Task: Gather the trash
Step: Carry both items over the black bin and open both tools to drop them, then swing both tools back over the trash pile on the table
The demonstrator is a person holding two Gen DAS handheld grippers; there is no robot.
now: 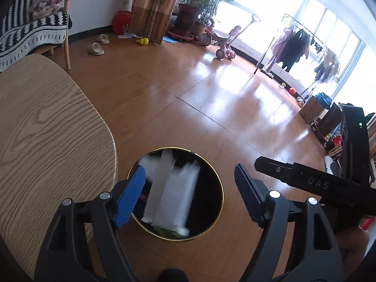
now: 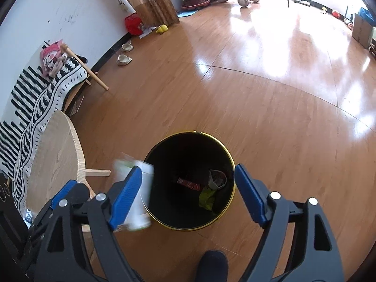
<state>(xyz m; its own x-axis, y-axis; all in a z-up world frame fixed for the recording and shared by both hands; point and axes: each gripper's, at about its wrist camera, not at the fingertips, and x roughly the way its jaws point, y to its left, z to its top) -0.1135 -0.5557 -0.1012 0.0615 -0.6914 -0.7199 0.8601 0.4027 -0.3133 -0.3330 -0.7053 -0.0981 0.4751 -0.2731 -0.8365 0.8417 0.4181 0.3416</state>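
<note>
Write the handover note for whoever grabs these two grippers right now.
Left gripper: open, nothing pressed between the pads, above the bin.
Right gripper: open, empty, also over the bin.
A white packet, blurred, is in mid-air at the bin's mouth.
Done: a red wrapper, a paper cup and a green scrap lie at the bottom of the bin.
Left: check that the packet lands inside; look over the wooden table and the floor for more trash.
</note>
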